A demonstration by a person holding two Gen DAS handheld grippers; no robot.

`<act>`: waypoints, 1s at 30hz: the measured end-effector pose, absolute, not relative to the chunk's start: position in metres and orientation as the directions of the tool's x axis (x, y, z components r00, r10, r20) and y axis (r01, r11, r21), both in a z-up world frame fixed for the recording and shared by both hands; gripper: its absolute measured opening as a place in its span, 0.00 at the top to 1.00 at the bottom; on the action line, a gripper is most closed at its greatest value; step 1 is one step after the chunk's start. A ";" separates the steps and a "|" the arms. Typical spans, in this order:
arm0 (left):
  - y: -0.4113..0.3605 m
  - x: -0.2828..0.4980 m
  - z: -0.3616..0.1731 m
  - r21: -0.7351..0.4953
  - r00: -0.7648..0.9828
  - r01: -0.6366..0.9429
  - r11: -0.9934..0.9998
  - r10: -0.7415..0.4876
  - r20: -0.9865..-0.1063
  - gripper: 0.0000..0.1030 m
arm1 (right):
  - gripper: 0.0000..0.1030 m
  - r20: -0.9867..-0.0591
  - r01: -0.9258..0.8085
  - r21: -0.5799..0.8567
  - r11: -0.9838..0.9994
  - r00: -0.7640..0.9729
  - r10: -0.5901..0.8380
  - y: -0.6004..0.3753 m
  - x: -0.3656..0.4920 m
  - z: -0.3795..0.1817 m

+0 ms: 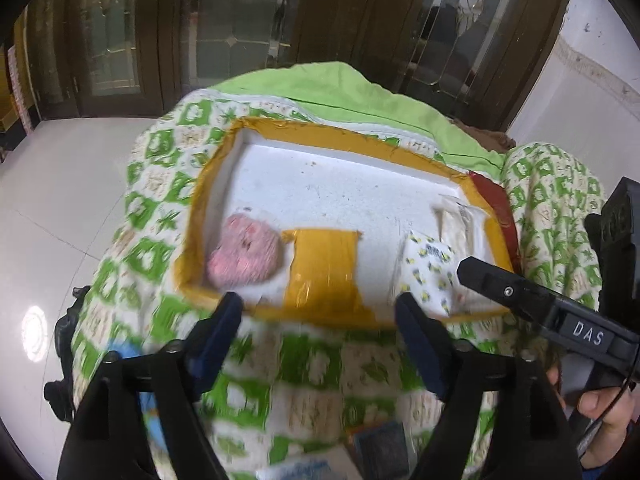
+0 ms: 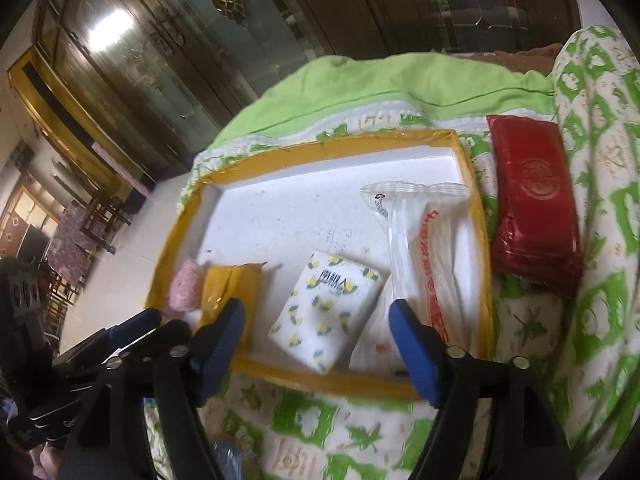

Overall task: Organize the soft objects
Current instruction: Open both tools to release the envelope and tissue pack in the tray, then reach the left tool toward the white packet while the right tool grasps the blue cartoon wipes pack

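Presently noted: white foam tray with yellow taped rim [image 2: 478, 216] on green-patterned quilt [image 2: 600, 208], holding white lemon-print tissue pack [image 2: 324, 312] just ahead of right gripper [image 2: 318, 344], jaws wide, empty; pink fluffy ball [image 1: 244, 254] ahead of left gripper [image 1: 320, 320], likewise wide, empty

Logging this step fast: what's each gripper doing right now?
Left gripper: jaws open, holding nothing.
Right gripper: jaws open, holding nothing, above the tissue pack.
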State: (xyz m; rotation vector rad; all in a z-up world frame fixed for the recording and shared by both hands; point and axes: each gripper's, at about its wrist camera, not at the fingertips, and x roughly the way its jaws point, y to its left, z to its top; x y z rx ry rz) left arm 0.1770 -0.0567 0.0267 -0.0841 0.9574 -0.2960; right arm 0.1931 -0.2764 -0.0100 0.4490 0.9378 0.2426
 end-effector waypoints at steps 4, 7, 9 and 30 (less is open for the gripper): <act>-0.050 0.150 0.027 -0.178 0.558 0.206 0.962 -0.265 -0.787 0.21 | 0.15 -0.703 -0.032 0.476 0.879 0.587 0.402 -0.273 0.171 -0.003; -0.044 0.130 0.024 -0.176 0.559 0.193 0.965 -0.255 -0.789 0.21 | 0.15 -0.687 -0.049 0.499 0.865 0.586 0.429 -0.270 0.153 0.001; -0.038 0.113 0.020 -0.190 0.558 0.178 0.966 -0.258 -0.789 0.21 | 0.14 -0.684 -0.060 0.507 0.860 0.578 0.444 -0.267 0.141 0.001; -0.001 0.042 -0.018 -0.226 0.517 0.068 0.972 -0.228 -0.825 0.21 | 0.14 -0.739 -0.135 0.490 0.861 0.460 0.493 -0.237 0.051 -0.022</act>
